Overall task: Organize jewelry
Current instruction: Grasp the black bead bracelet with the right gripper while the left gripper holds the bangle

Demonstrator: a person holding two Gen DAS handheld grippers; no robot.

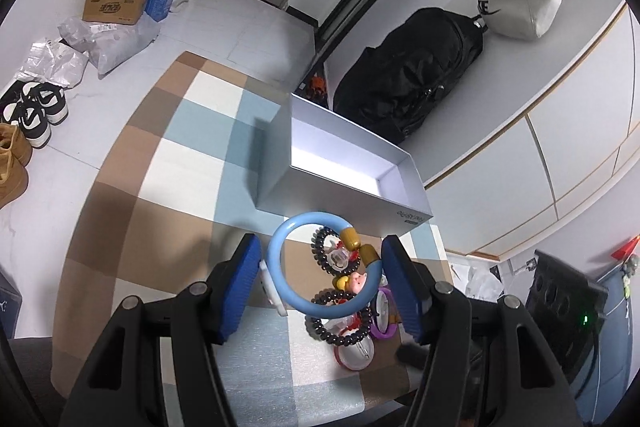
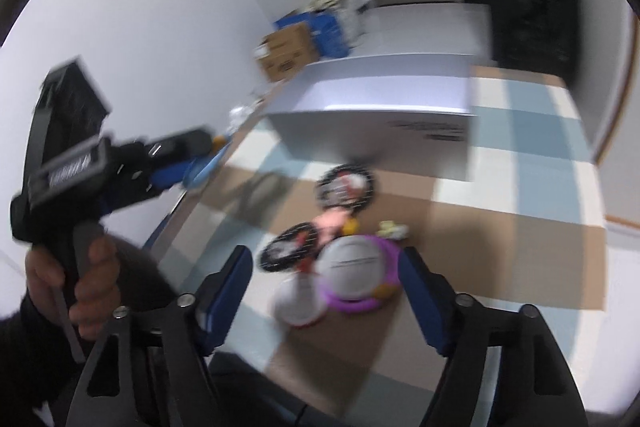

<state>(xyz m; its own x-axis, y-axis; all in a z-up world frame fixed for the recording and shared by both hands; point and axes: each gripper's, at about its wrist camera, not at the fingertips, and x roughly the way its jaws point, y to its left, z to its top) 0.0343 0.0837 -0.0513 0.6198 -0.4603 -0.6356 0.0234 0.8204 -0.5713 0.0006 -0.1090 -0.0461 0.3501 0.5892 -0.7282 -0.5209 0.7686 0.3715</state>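
The left gripper (image 1: 320,283) held a light blue bangle (image 1: 320,265) with gold caps, its blue pads pressing on the ring's two sides. The ring was lifted above the checked tablecloth (image 1: 180,155), and the open white box (image 1: 344,163) sat just behind it. That box was probably where the jewelry should go. More jewelry lay in a small heap on the cloth: black coil hair ties (image 2: 347,187) with little charms, a purple ring-shaped piece (image 2: 356,301), and a white round thing (image 2: 352,265) resting on it. The right gripper (image 2: 322,301) pointed down at that heap. Its jaws stood apart, with the white round thing and the purple piece seen between them, but the pads touched nothing yet. The right wrist picture was very blurry, so small details were hard to tell. A few things could go wrong from here. The bangle was round and smooth and pinched only at two spots, so it might swing or slip out on the way to the box. The heap was tangled, so the right gripper might grab two pieces at once, or drag a coil along with them. It might also knock a piece off the table edge, which was near the heap.
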